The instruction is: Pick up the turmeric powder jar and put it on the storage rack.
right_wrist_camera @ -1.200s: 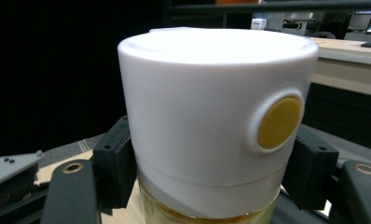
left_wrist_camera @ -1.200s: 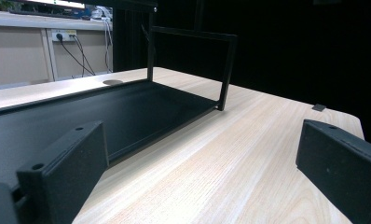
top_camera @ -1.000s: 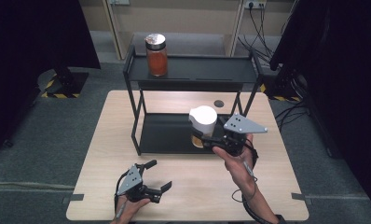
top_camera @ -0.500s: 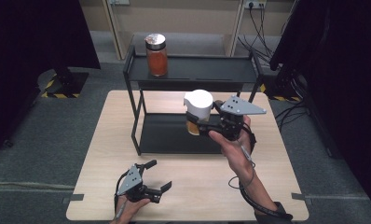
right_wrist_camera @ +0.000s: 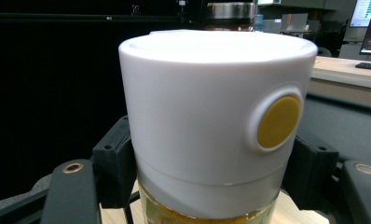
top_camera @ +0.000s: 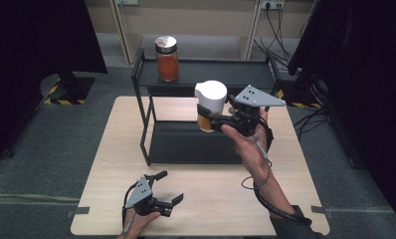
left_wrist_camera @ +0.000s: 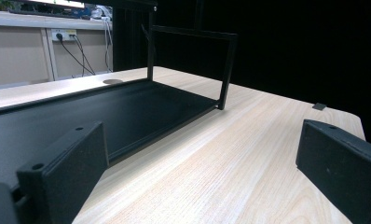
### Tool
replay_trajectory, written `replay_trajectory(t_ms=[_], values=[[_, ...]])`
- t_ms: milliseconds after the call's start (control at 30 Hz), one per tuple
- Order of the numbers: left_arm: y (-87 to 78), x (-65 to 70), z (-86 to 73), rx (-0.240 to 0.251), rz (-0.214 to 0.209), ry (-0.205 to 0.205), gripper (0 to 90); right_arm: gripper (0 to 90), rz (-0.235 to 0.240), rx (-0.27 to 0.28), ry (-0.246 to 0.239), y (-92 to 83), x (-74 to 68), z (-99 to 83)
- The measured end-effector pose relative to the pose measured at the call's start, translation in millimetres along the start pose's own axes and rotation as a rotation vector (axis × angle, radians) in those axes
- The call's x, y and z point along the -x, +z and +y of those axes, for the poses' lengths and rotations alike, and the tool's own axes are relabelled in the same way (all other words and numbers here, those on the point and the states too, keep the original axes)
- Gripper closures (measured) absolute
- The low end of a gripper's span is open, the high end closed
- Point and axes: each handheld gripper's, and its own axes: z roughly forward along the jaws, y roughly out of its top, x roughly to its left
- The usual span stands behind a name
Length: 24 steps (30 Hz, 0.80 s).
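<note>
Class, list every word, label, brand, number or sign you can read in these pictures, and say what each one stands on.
No text can be read anywhere.
White-capped jar: a plain yellow round spot on the cap, no lettering.
Orange-filled jar on the top shelf of the black rack: no label that can be made out.
Monitors in the background: screen content too blurred to read.

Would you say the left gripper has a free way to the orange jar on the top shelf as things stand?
Probably yes: the left gripper is open and empty, and the orange jar stands alone on the top shelf.
</note>
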Motion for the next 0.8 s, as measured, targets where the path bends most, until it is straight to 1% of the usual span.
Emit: replay_trajectory(t_ms=[567, 800], values=[[0.1, 0.0, 0.0, 0.001, 0.001, -0.002, 1.4, 30.8, -0.035, 0.005, 0.001, 10.3, 2.2, 34.9], [-0.2, -0.4, -0.2, 0.002, 0.001, -0.004, 1.4, 30.8, -0.054, 0.006, 0.000, 19.5, 3.9, 49.1]])
